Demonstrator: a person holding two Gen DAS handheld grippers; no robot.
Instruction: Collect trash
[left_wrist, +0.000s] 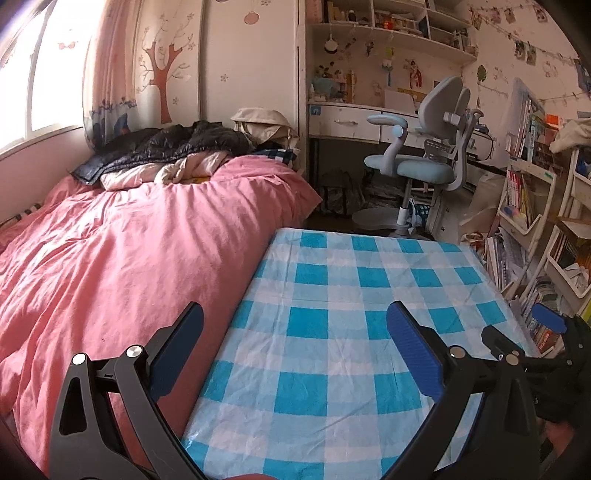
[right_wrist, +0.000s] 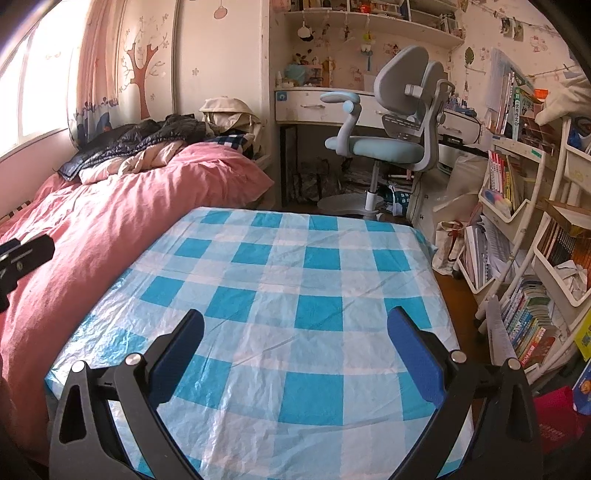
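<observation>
Two wide-spread tools (left_wrist: 295, 332) (right_wrist: 295, 338) above blue checked tablecloth (right_wrist: 295, 258).

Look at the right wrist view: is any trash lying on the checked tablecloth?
No, the checked tablecloth shows only its blue and white squares, with nothing lying on it.

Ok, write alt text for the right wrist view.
The open right gripper hovers over a bare blue-checked tablecloth. A pink duvet lies left, a grey desk chair behind, and bookshelves right.
</observation>
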